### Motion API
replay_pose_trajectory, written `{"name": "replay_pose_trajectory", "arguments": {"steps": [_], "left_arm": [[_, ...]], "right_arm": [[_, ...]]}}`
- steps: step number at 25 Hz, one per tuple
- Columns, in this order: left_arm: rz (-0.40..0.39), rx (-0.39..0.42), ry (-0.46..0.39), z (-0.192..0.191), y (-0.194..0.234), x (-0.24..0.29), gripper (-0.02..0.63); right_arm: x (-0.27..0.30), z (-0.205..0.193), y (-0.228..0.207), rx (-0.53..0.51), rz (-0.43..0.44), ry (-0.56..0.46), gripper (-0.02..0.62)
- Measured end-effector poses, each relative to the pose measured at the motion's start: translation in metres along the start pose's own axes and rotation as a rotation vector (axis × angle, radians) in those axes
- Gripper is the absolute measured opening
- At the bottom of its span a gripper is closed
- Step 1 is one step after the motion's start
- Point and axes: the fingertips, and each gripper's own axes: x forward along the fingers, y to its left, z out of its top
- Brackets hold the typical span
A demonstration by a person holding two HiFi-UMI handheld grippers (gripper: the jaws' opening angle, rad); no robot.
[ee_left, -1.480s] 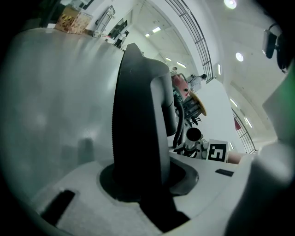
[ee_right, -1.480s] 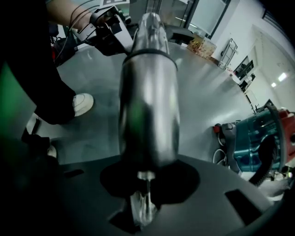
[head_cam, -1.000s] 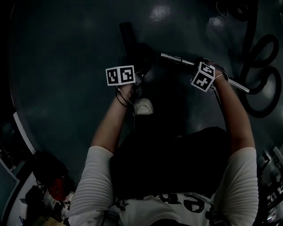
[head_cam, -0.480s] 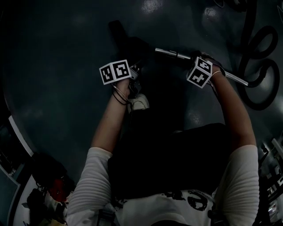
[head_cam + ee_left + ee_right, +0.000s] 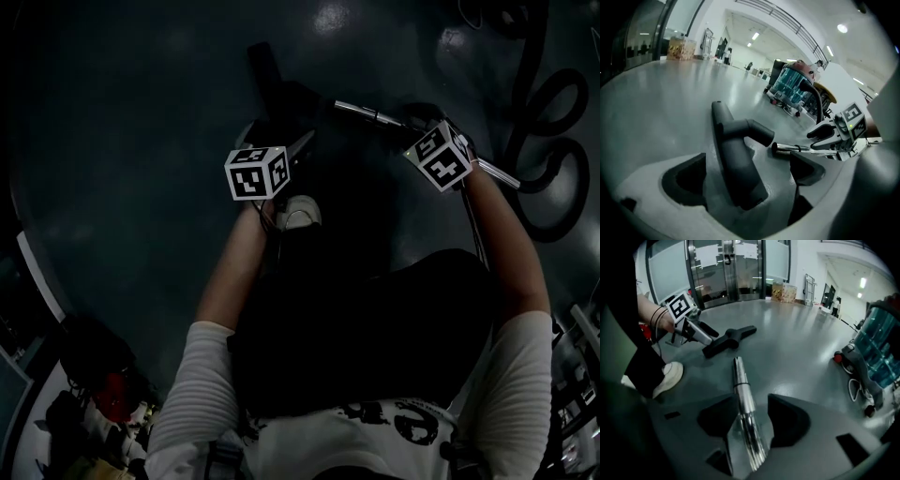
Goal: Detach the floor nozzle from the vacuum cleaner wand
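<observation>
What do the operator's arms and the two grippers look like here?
Left gripper and right gripper: pale grey bodies, dark angular pads, each with a black-and-white marker cube. White ribbed sleeves, dark bands on the left wrist. Both jaws just opened, floor nozzle between the left's, wand between the right's.

Shiny metal wand point(image 5: 740, 385), matt black plastic floor nozzle point(image 5: 733, 159), glossy floor point(image 5: 787, 348)

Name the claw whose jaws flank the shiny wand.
The right claw: its just-opened jaws flank the wand; the left claw's, also just opened, frame the nozzle.
</observation>
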Motion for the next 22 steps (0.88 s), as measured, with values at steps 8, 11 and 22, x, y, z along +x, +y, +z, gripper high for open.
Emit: {"name": "replay_pose_trajectory", "arguments": {"steps": [8, 11, 22], "left_arm": [[0.186, 0.075, -0.178, 0.065, 0.0, -0.059, 0.005], [0.165, 0.142, -0.163, 0.101, -0.023, -0.082, 0.005], [0.109, 0.307, -0.32, 0.307, -0.169, -0.25, 0.005]], "right_arm": [[-0.043, 0.041, -0.021, 0.176, -0.071, -0.164, 0.003], [-0.081, 0.062, -0.032, 0.243, -0.132, -0.231, 0.003], [-0.343, 0.193, -0.053, 0.394, -0.396, -0.489, 0.002]]}}
